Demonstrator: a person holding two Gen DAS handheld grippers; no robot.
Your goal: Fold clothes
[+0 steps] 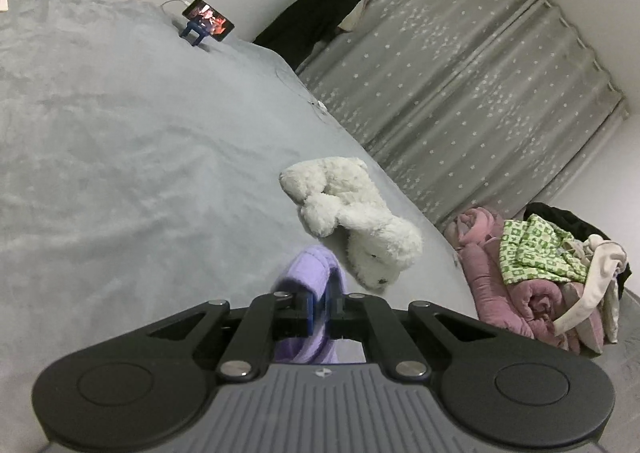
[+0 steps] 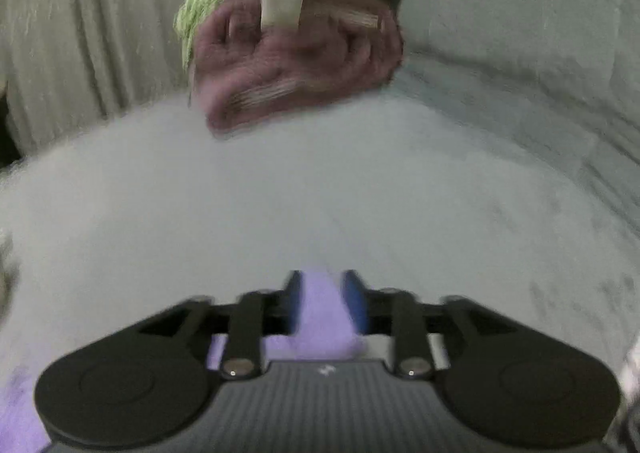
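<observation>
A lilac garment [image 1: 310, 273] is pinched in my left gripper [image 1: 319, 307], whose blue pads are shut on a bunched fold of it above the grey bed [image 1: 120, 133]. My right gripper [image 2: 322, 303] is shut on another part of the same lilac garment [image 2: 322, 317], which hangs below the fingers and shows at the lower left. The right wrist view is blurred by motion. A pile of unfolded clothes [image 1: 540, 273], pink, green-patterned, white and black, lies at the bed's right edge; it also shows in the right wrist view [image 2: 296, 45] straight ahead.
A white plush toy [image 1: 352, 221] lies on the bed just beyond my left gripper. A phone on a blue stand [image 1: 208, 21] sits at the far edge. Grey star-patterned curtains [image 1: 460, 93] and a hanging black garment [image 1: 320, 13] are behind the bed.
</observation>
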